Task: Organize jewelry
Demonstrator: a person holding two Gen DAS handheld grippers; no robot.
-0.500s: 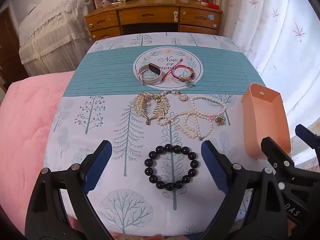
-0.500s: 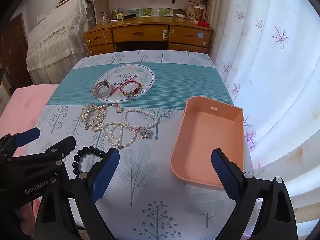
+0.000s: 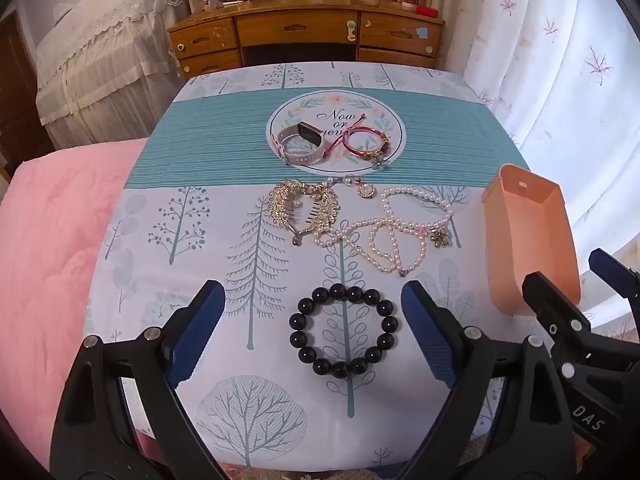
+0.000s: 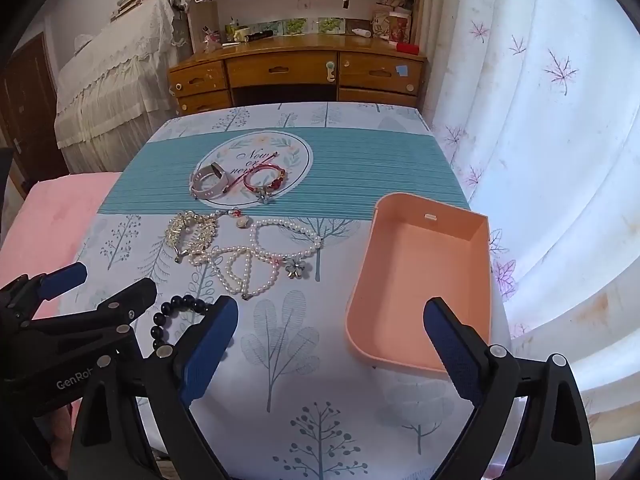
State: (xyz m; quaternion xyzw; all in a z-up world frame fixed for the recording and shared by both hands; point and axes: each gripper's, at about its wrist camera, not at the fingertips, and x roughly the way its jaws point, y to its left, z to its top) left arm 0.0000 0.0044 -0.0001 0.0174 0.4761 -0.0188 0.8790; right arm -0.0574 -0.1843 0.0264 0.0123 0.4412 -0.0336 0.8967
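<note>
A black bead bracelet (image 3: 344,331) lies on the tree-print tablecloth (image 3: 168,264), between the wide-open fingers of my left gripper (image 3: 316,332), which hovers over it. Beyond it lie a pearl necklace (image 3: 396,232), a gold hair comb (image 3: 304,208), a red bracelet (image 3: 366,142) and a watch (image 3: 300,142). An empty peach tray (image 4: 420,280) sits at the right. My right gripper (image 4: 334,344) is open and empty in front of the tray's near left corner. The black bracelet (image 4: 176,312) shows partly behind its left finger.
A pink bed cover (image 3: 44,248) lies left of the table. A wooden desk (image 3: 308,36) stands beyond the far edge. White curtains (image 4: 560,140) hang on the right. The right gripper shows at the lower right of the left wrist view (image 3: 568,312).
Both grippers have shifted only slightly; the table things sit a little lower and nearer in the views. Nothing was taken hold of or let go.
</note>
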